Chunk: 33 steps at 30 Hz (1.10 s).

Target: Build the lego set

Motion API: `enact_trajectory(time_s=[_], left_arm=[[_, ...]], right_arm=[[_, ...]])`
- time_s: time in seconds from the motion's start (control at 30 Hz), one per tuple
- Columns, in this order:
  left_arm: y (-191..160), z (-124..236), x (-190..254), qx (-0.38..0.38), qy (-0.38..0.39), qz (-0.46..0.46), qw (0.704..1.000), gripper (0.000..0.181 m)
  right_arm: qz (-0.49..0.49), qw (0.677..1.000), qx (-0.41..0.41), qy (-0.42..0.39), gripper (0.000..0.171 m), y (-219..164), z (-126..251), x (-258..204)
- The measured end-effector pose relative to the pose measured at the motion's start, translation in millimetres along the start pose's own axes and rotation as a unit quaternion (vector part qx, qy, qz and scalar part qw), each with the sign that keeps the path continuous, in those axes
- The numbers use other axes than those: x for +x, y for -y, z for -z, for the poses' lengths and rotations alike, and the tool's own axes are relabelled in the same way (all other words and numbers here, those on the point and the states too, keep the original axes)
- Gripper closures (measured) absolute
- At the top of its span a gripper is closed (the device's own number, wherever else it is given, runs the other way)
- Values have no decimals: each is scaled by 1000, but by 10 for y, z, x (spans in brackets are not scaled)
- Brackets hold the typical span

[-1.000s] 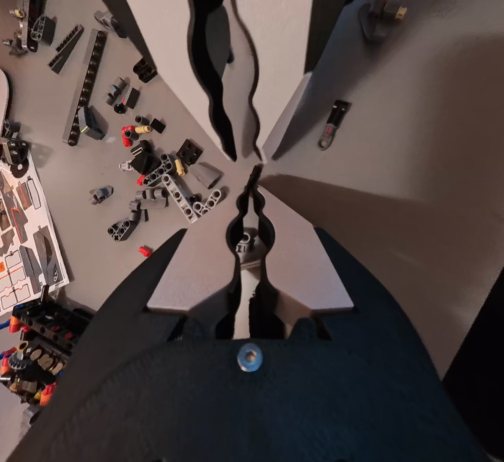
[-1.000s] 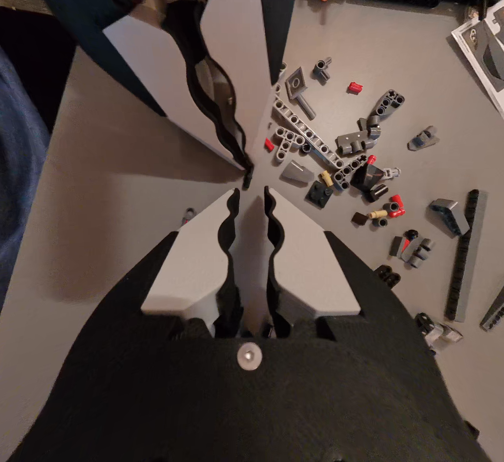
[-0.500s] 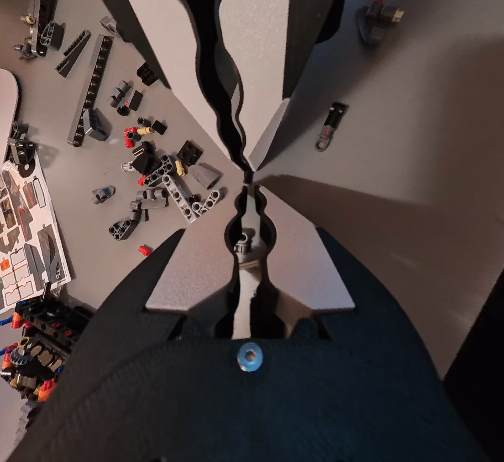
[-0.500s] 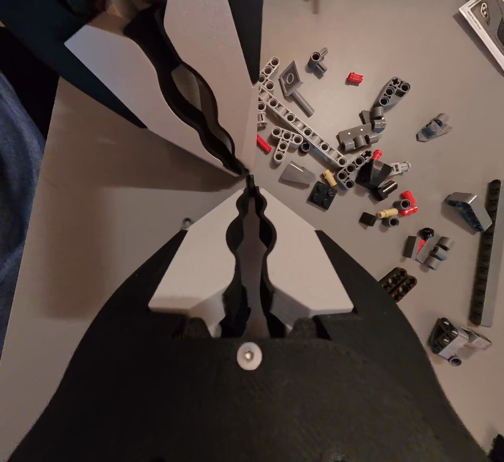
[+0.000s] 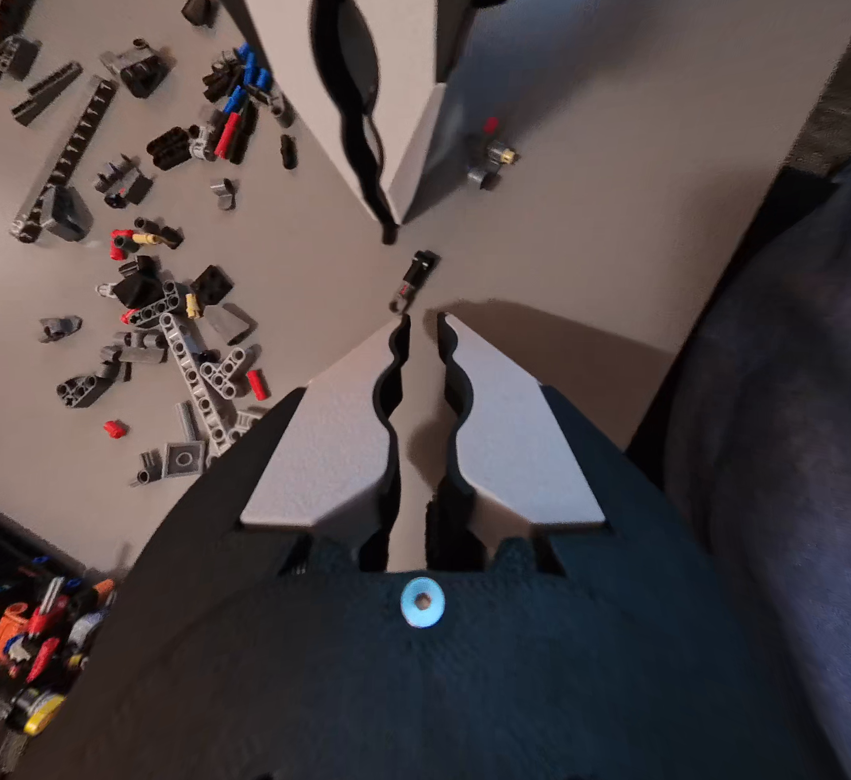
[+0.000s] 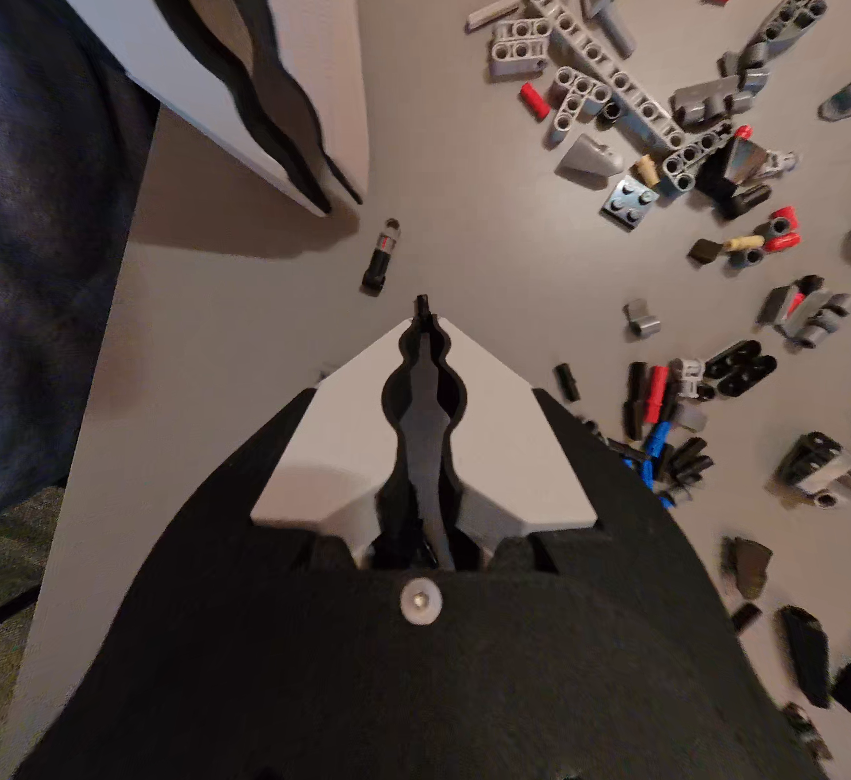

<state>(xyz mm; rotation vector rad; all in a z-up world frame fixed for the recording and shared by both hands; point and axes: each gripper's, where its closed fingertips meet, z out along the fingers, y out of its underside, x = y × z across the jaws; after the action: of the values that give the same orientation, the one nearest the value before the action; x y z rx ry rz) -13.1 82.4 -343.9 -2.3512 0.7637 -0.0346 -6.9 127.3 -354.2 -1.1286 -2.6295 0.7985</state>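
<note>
My right gripper (image 6: 423, 320) is shut on a small black pin (image 6: 422, 304) that sticks out past its tips. In the left wrist view the right gripper (image 5: 389, 225) comes in from the top with the pin (image 5: 389, 236) at its tip. My left gripper (image 5: 421, 320) is slightly open and empty. It also shows at the upper left of the right wrist view (image 6: 343, 203). A small black connector with a grey end (image 5: 411, 281) lies on the grey table between the two grippers, and shows in the right wrist view too (image 6: 382, 255).
A heap of loose grey, black and red pieces (image 5: 184, 334) (image 6: 621, 90) lies to one side. Blue and black pins (image 6: 658, 449), a long black beam (image 5: 69, 149) and a part-built model (image 5: 37, 633) are nearby. Dark blue cloth (image 5: 760, 389) lies past the table edge. My hands' fingertips stand some 5 cm from each other. The right tips stand about 20 cm off the long black beam (image 5: 69, 149).
The right gripper shut on the black pin that the left gripper held at its tips. The left gripper opened and let go. The two grippers have drawn apart.
</note>
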Motion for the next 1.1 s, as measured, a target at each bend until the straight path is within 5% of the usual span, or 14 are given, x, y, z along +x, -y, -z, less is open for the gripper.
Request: enact_trajectory(time_s=[0.03, 0.57, 1.1], left_arm=[[-2, -26, -19, -2, 7, -3, 1000, 173], [6, -126, 16, 9, -32, -8, 999, 162], [57, -180, 6, 14, -11, -15, 1000, 176]], right_arm=[[2, 1000, 3, 3, 170, 8, -1, -28], [17, 1000, 22, 3, 170, 55, -36, -214], [18, 999, 18, -20, 170, 85, -64, -210]])
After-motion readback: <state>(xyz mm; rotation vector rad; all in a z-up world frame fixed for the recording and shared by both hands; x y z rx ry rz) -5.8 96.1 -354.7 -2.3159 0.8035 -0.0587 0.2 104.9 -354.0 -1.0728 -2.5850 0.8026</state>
